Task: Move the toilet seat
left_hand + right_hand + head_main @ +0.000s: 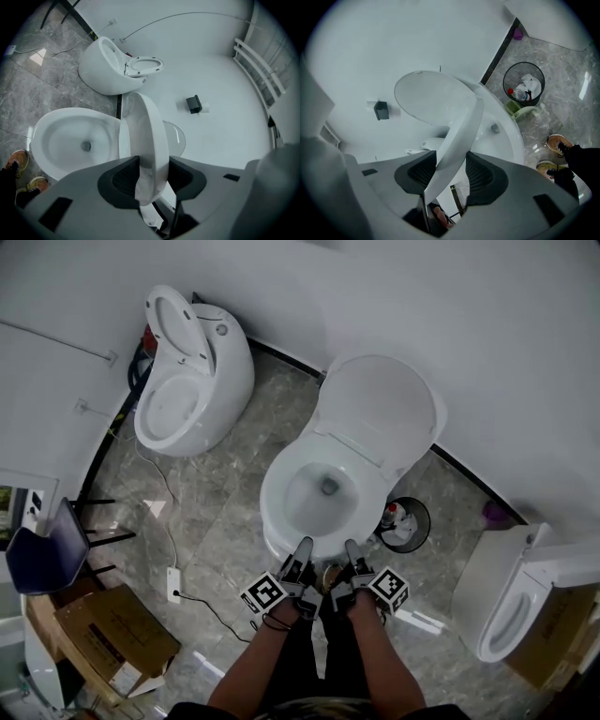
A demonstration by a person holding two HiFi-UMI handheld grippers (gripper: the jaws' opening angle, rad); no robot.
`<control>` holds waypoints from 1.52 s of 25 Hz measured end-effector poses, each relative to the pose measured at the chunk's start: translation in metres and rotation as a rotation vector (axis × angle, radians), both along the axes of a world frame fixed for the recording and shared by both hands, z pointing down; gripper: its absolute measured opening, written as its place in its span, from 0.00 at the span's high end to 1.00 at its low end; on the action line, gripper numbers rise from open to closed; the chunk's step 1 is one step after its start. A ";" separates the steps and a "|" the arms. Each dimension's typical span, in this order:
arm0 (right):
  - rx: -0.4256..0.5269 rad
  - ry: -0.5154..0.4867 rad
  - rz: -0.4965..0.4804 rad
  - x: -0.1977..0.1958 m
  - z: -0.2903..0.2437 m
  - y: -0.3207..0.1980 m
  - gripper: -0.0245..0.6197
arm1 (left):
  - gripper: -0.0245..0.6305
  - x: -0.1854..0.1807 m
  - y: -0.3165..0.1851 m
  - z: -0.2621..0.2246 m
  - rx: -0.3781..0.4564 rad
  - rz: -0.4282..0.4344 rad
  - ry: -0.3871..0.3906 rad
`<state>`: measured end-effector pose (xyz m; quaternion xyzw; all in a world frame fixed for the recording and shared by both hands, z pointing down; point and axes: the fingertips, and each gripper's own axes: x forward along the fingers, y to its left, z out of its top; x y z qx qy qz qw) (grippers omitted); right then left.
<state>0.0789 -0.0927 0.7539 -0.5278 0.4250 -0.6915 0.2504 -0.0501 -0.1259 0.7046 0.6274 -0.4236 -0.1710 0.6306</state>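
toilet seat (151, 136): clamped at 6 o'clock of bowl (277, 514) by left gripper (304, 555) and right gripper (352, 554); held part-way up, rest of travel judged outstanding.

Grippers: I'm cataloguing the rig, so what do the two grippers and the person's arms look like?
The left gripper and right gripper match: grey bodies, black textured pads, each carrying a white cube with black square markers. The forearms are bare, unsleeved; a dark band circles the left wrist.
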 end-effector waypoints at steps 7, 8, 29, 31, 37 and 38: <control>0.056 -0.031 0.031 0.021 -0.033 -0.022 0.65 | 0.67 0.027 -0.028 -0.044 0.060 0.022 0.033; 0.063 -0.033 0.034 0.023 -0.037 -0.025 0.65 | 0.67 0.029 -0.031 -0.048 0.063 0.028 0.026; 0.112 -0.088 0.206 0.063 -0.084 -0.070 0.65 | 0.75 0.073 -0.079 -0.113 0.127 0.147 -0.003; 0.123 -0.091 0.238 0.066 -0.088 -0.075 0.65 | 0.75 0.078 -0.085 -0.117 0.136 0.156 0.021; 0.160 -0.117 0.366 0.068 -0.105 -0.087 0.66 | 0.73 0.085 -0.099 -0.118 0.138 0.194 0.067; 0.162 -0.117 0.390 0.070 -0.107 -0.089 0.66 | 0.73 0.088 -0.102 -0.120 0.145 0.205 0.079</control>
